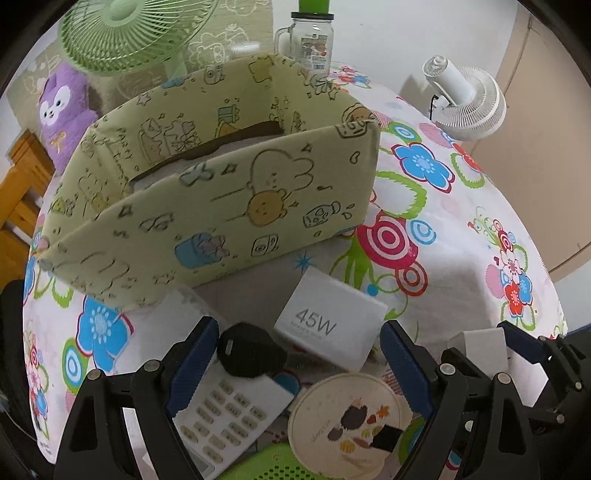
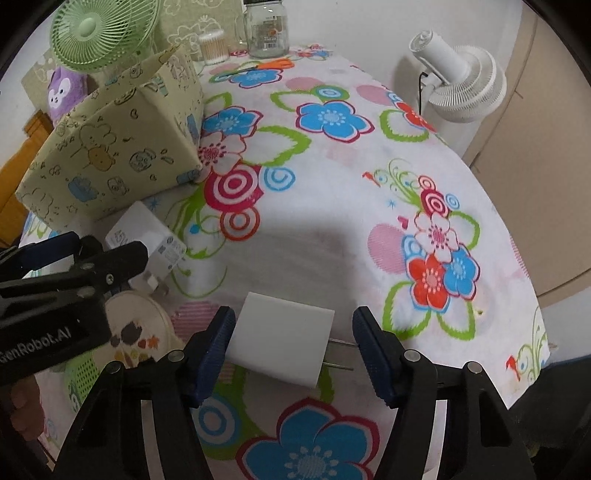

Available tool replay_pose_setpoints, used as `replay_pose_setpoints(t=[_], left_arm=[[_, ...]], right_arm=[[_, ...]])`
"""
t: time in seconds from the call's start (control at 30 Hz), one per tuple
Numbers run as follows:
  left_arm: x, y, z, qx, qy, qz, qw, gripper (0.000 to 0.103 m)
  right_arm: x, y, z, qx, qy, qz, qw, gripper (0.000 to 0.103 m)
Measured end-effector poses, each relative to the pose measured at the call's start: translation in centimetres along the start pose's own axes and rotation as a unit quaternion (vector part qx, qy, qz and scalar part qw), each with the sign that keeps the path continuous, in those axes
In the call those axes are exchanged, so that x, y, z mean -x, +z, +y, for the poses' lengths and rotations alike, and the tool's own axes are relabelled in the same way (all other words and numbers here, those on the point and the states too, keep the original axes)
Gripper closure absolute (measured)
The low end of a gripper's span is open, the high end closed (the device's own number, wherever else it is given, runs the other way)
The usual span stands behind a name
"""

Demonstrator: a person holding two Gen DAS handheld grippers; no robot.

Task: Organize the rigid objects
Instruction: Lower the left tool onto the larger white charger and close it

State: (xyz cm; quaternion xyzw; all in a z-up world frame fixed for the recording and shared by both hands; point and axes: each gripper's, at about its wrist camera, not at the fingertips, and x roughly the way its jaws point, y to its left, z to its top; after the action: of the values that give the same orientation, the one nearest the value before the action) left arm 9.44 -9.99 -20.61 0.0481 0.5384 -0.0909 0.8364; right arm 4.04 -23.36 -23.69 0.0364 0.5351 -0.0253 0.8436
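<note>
While the right gripper (image 2: 293, 350) hangs over the floral tablecloth (image 2: 332, 240), its blue pads straddle a small white plug (image 2: 279, 341) lying on the cloth. The left pad sits at the plug's side; the right pad stands apart, beyond the two metal prongs (image 2: 341, 354), so nothing is clamped yet. To take it well, I judge the pads should press on the flat white body, not the prongs, and squarely, so it does not twist out.

Just left of the plug, the left gripper (image 1: 297, 354) hovers with its jaws wide apart and empty. Below it lie a black object (image 1: 251, 350), a white keypad (image 1: 229, 413), a round lid (image 1: 349, 417) and a 45W charger (image 1: 330, 319).

Beyond the charger, further from the plug, stands an open fabric box (image 1: 207, 206), seemingly the likely place for these things. Behind the box stand a green fan (image 1: 129, 33) and a glass jar (image 1: 312, 40); a white fan (image 2: 458, 85) stands off the cloth's far right edge.
</note>
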Motion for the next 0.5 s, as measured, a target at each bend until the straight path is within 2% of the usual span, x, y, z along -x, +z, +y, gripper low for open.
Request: replay_pose_setpoints(t=[0.3, 0.4, 0.47, 0.5], left_arm=[[-1.4, 1.7, -1.7, -0.026, -0.005, 0.016, 0.9995, 0.013], [-1.8, 2.2, -2.1, -0.025, -0.019, 0.020, 0.9993, 0.014], [-2.2, 2.5, -2.4, -0.024, -0.021, 0.024, 0.9992, 0.019], [-2.6, 2.7, -2.5, -0.021, -0.021, 0.029, 0.9992, 0.025]], right_arm=[[-0.7, 1.8, -1.0, -0.008, -0.004, 0.006, 1.000, 0.034], [-0.8, 2.3, -1.5, -0.008, -0.009, 0.008, 1.000, 0.034], [-0.9, 2.5, -1.8, -0.007, -0.011, 0.011, 1.000, 0.034], [-1.0, 2.6, -1.9, -0.007, -0.012, 0.013, 1.000, 0.034]])
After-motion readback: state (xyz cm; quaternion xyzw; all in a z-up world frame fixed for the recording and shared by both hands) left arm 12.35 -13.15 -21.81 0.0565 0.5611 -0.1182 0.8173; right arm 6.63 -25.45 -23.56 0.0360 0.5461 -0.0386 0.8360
